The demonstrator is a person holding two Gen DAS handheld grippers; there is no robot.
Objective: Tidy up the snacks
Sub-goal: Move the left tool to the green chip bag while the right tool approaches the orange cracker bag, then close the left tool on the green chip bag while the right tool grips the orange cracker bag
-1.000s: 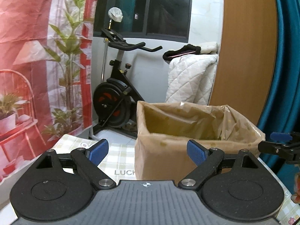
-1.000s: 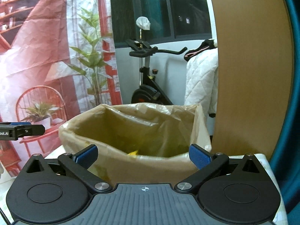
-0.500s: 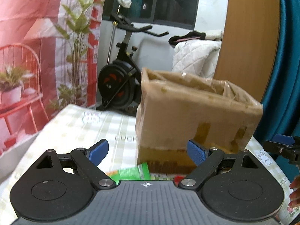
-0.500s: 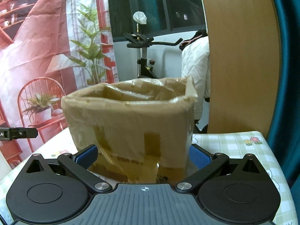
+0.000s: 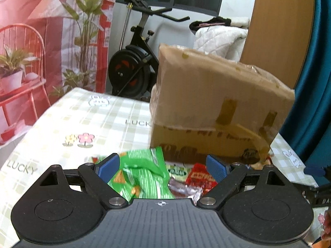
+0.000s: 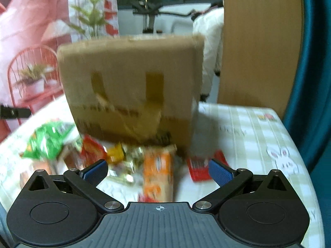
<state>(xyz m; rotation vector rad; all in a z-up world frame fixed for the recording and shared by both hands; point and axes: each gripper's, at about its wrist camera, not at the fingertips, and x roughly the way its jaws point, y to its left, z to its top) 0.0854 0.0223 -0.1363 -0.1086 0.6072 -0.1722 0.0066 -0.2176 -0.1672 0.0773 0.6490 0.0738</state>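
A tall cardboard box (image 5: 217, 111) lined with brown plastic stands on the checked tablecloth (image 5: 82, 119). Several snack packets lie in front of it. My left gripper (image 5: 162, 168) is open above a green packet (image 5: 142, 175) and a red packet (image 5: 199, 178), with its pads apart from both. My right gripper (image 6: 158, 170) is open over an orange packet (image 6: 158, 171); a flat red packet (image 6: 199, 168), small yellow sweets (image 6: 116, 155) and the green packet (image 6: 49, 141) lie around it. The cardboard box (image 6: 132, 88) stands just behind. The right wrist view is blurred.
An exercise bike (image 5: 134, 62) stands behind the table, with a white quilt (image 5: 219, 39) and a wooden panel (image 5: 277, 31) to its right. A red printed backdrop (image 5: 31, 41) hangs at the left, a teal curtain (image 5: 314, 93) at the right. The other gripper's tip (image 5: 316, 170) shows at the right edge.
Both grippers have sunk from the level of the box's open top towards the table. The snack packets have come into view below the box. Jaws stay wide apart.
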